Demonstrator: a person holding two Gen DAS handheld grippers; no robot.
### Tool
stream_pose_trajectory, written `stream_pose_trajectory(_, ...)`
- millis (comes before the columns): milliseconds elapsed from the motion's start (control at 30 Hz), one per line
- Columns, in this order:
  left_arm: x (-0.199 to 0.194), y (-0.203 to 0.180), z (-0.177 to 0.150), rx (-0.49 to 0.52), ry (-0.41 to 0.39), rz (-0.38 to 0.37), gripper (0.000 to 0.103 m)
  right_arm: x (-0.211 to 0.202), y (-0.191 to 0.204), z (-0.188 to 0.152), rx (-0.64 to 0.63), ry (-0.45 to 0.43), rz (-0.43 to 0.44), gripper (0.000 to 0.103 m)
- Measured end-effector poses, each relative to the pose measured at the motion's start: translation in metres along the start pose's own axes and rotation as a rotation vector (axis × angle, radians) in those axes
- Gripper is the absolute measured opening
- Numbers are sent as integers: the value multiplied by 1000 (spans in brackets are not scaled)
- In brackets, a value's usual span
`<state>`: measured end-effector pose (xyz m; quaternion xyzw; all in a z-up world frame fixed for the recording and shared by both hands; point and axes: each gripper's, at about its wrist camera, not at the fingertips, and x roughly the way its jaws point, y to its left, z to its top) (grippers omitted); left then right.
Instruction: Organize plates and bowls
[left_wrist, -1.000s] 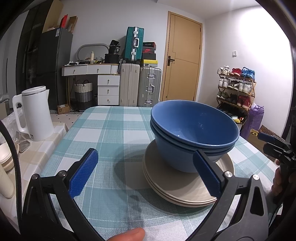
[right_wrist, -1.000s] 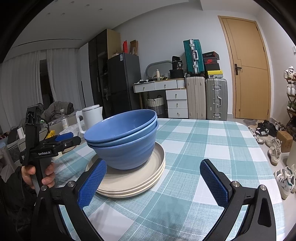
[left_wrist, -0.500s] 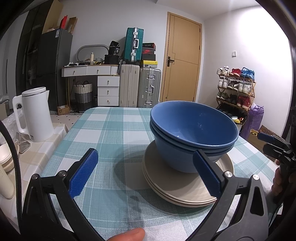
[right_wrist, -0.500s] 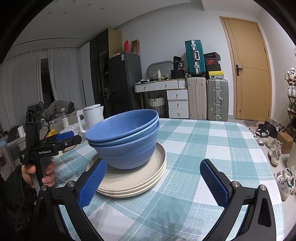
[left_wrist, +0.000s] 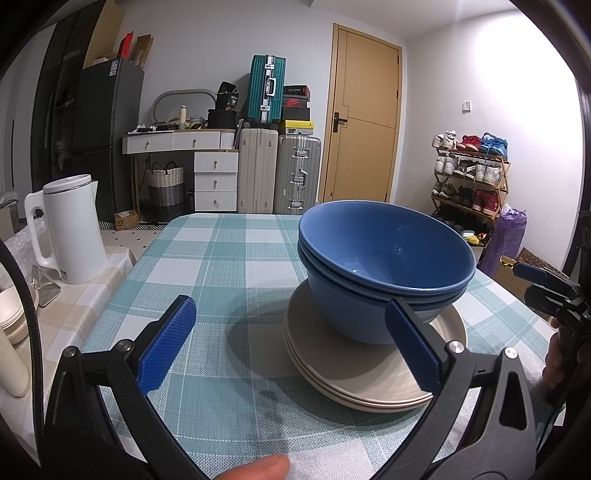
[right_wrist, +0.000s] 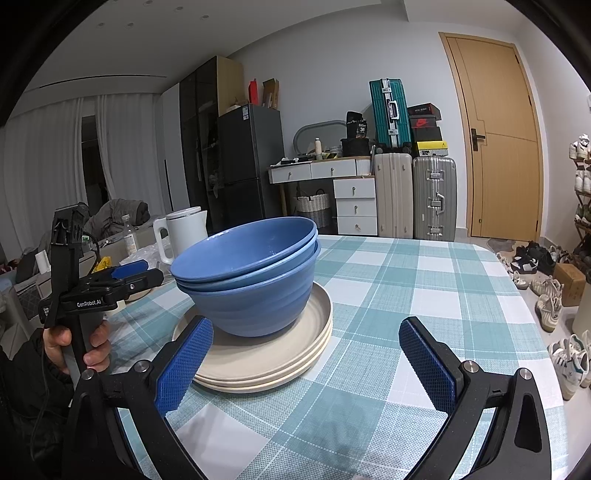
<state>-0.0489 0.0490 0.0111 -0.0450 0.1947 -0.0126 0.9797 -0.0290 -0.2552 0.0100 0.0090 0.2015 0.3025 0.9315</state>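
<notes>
Three nested blue bowls stand on a stack of three beige plates on the checked tablecloth. My left gripper is open and empty, held just short of the stack, which sits ahead and to the right of its gap. My right gripper is open and empty too, with the stack ahead and to the left. Each gripper shows in the other's view, the right gripper at the far right edge and the left gripper at the left, both held by a hand.
A white kettle stands on a side surface left of the table, with beige dishes nearby. Suitcases, a drawer desk and a door are behind. A shoe rack and loose shoes lie to the right.
Both views have shifted very slightly. The bowls and plates have not moved and both grippers stay open.
</notes>
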Motion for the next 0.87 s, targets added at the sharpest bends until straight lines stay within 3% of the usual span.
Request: stream_pose_trajectory(867, -1, -2, 0, 11, -2, 4, 102, 1, 2, -2, 4, 2, 8, 103)
